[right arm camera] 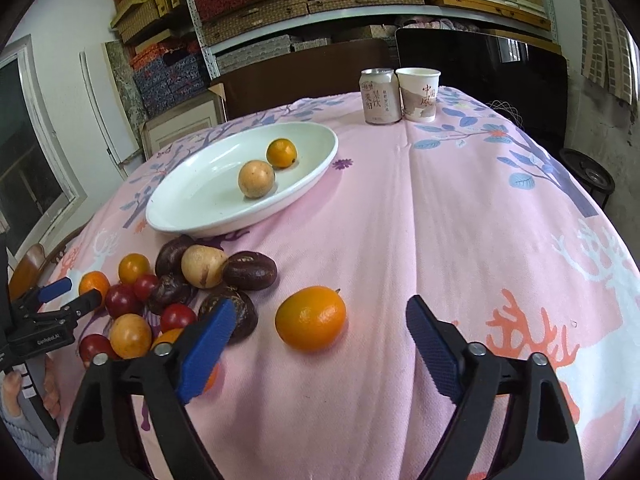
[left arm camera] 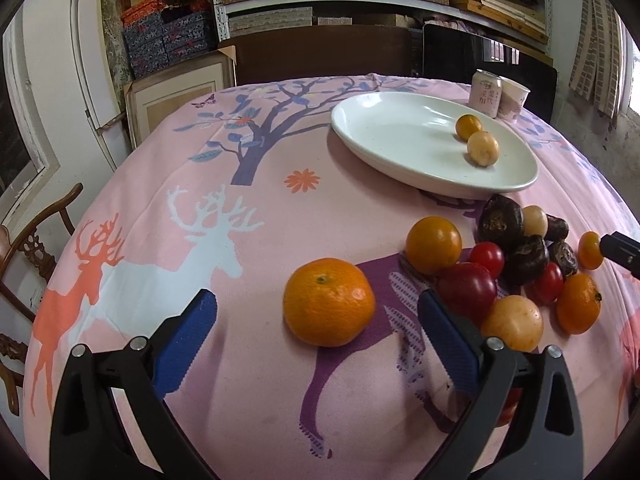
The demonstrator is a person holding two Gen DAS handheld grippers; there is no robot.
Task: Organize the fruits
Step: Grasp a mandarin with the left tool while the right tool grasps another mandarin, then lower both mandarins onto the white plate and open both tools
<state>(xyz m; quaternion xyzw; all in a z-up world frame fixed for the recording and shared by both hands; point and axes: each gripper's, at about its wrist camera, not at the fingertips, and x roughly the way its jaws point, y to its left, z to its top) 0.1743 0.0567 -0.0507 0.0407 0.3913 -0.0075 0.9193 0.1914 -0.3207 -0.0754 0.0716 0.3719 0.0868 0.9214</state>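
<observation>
Black tongs, ribbed blue pads

Left wrist view: right gripper cut off by the right edge, jaw state not discernible; a red fruit largely hidden behind the near right finger. Right wrist view: an orange fruit mostly hidden behind the near left finger; the person's hand cropped at the left edge.

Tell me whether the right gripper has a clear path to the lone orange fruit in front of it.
Probably yes. The right gripper is open, the orange fruit sits between its fingers' line, apart from the fruit pile, with only bare cloth between.
</observation>
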